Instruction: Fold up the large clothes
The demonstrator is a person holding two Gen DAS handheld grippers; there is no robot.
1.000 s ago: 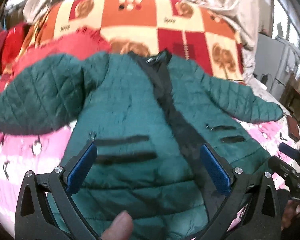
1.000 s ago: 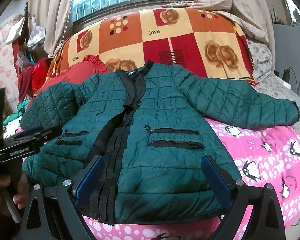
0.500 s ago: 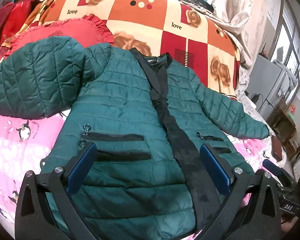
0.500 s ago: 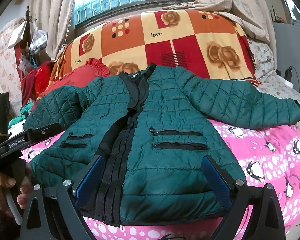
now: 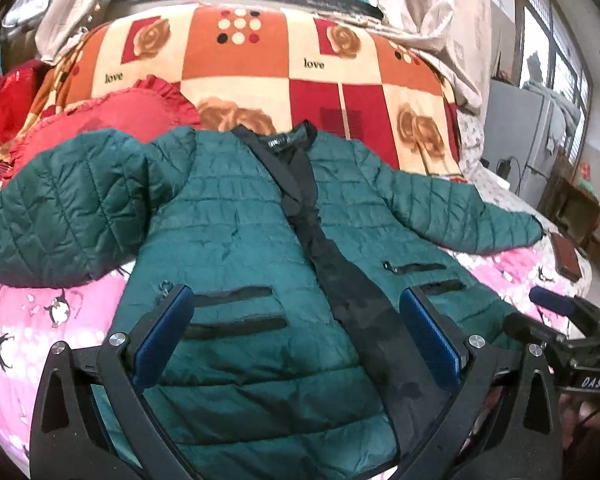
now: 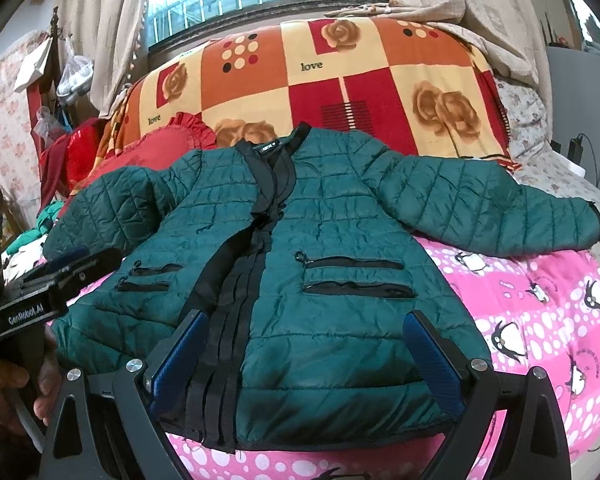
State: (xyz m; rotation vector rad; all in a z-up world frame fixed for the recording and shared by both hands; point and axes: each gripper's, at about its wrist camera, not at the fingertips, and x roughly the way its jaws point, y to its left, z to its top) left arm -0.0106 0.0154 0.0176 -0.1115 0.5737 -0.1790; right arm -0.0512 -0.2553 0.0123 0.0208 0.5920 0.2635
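We have pulled both grippers back from the green quilted jacket (image 6: 320,264); left gripper (image 5: 296,336) and right gripper (image 6: 304,356) hang spread and empty over its hem at the bed's (image 6: 540,320) near edge, folding not begun.

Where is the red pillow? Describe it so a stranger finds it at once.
Start at the checked blanket under the window. At its lower left, behind the green jacket shoulder, lies the pillow. It alone is plain red with a frilled edge.
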